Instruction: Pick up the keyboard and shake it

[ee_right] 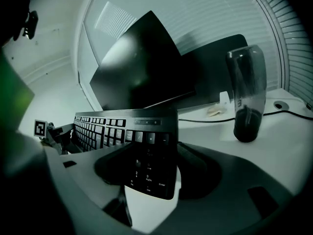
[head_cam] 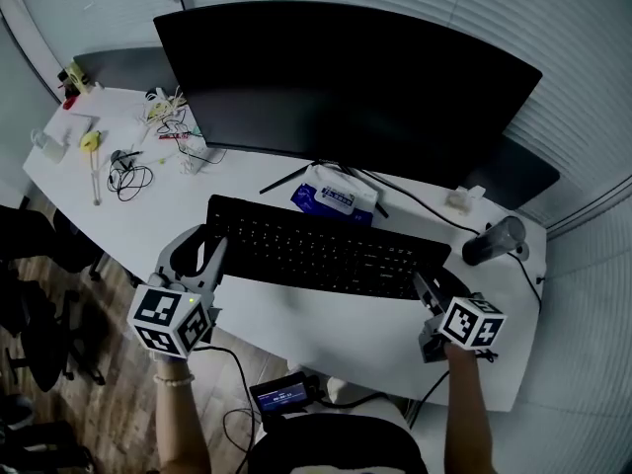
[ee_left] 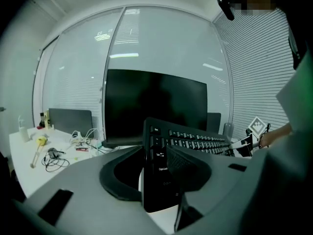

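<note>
the black full-size plastic keyboard [head_cam: 326,250] is seen over the middle of the white desk [head_cam: 286,329], its length running from 10 o'clock to 4 o'clock in the head view. whether it is lifted clear of the desk cannot be told. its caps-lock end [ee_left: 159,177] is clamped across its depth by the left gripper [head_cam: 202,247], the jaws set wide to span it. its number-pad end [ee_right: 146,173] is gripped the same way by the right gripper [head_cam: 434,289]. a blue-and-white soft pack of wipes [head_cam: 334,197] is found just beyond the keyboard at 12 o'clock, under the large black curved monitor [head_cam: 346,77]. a dark translucent bottle [head_cam: 492,241] stands near at 3 o'clock. tangled black and white cables [head_cam: 133,171] lie well apart at 10 o'clock.
</note>
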Demonstrator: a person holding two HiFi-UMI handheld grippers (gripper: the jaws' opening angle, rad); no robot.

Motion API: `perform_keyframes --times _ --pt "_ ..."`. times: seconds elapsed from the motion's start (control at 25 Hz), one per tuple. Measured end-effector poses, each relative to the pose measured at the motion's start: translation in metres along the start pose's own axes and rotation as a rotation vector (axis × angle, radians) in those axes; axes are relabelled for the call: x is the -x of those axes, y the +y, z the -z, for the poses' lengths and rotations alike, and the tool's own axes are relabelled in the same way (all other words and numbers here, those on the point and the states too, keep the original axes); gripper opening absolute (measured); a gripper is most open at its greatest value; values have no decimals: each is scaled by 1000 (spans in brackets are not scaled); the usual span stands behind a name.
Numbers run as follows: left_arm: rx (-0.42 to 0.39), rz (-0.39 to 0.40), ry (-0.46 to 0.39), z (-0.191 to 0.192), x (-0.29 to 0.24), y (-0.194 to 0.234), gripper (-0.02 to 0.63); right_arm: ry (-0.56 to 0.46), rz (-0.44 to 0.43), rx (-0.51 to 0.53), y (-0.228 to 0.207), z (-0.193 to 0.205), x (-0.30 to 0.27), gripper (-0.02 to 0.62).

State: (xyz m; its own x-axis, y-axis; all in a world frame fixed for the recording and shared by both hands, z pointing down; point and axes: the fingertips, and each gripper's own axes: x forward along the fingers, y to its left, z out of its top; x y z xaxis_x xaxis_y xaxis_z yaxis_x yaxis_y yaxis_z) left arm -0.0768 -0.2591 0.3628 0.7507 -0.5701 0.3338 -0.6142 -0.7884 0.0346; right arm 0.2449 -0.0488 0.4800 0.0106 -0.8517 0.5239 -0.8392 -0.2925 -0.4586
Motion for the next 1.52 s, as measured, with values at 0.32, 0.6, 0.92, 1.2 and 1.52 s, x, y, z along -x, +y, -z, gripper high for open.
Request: perform_keyframes --times 0.32,0.6,0.92,1.2,1.52 --pt "128 49 141 76 -34 13 158 124 100 2 -19 39 -17 279" --pt "210 89 239 124 -60 18 158 197 164 14 -33 56 -30 279" --pt "282 125 311 150 -87 26 156 232 218 -4 -38 58 -37 279" --pt "305 131 348 164 -110 31 156 235 255 -26 -45 62 -46 279" --pt "327 95 376 179 -117 35 158 246 264 -53 -47 72 -49 279"
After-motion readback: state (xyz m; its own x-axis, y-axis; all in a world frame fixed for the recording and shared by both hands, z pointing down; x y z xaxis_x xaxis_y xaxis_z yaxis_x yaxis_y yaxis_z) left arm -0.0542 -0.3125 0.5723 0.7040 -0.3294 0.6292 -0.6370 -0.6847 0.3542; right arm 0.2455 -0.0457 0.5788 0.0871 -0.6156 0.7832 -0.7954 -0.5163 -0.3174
